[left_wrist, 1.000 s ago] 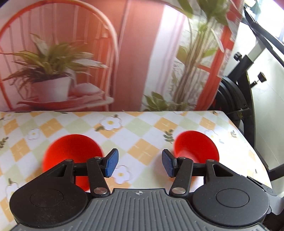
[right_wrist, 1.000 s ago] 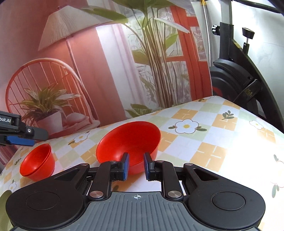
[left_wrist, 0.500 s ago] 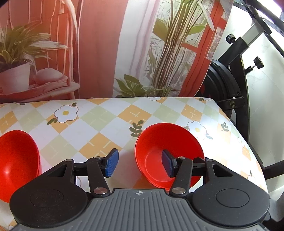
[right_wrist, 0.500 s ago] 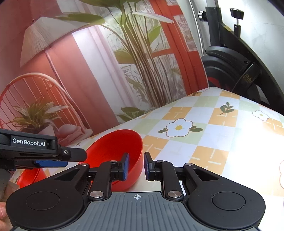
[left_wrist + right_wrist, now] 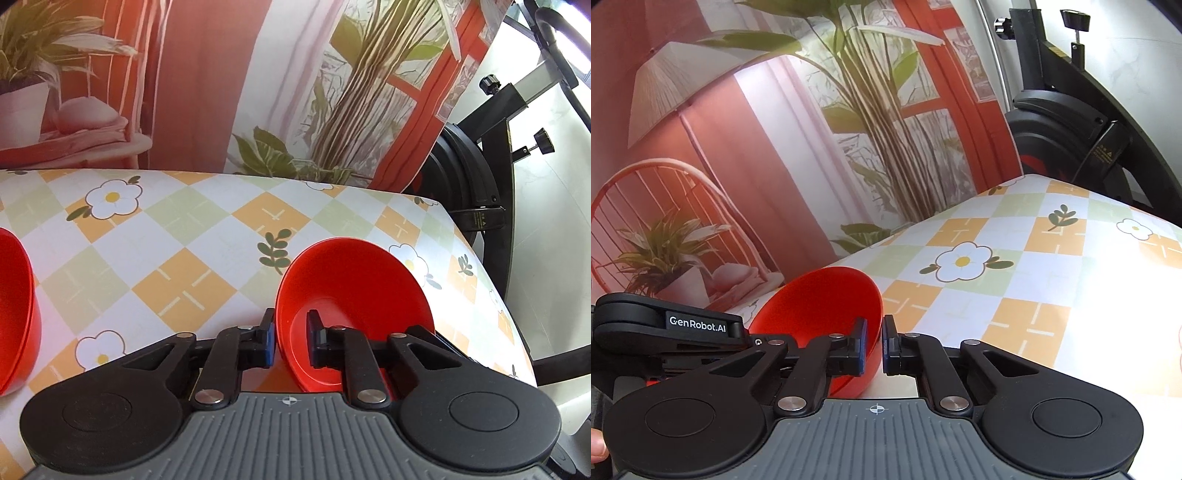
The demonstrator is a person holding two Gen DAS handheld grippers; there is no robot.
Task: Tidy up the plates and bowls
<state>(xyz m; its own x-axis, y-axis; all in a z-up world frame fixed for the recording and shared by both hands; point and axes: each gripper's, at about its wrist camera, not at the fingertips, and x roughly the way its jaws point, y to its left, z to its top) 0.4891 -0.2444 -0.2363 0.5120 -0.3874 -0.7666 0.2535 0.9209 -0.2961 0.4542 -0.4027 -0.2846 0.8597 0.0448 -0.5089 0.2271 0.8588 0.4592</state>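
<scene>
— Any writing to read?
— "GenRobot.AI", white on the black left gripper (image 5: 698, 326). The exercise bike (image 5: 480, 218) bears a warning label, too small to read.

Both views are bright with daylight, which seems to come from the right. On the bench (image 5: 1126, 295) there is strong white glare at the right side, washing out the pattern. Fisheye bending curves the edges. The focus is sharp, with no motion blur.
</scene>
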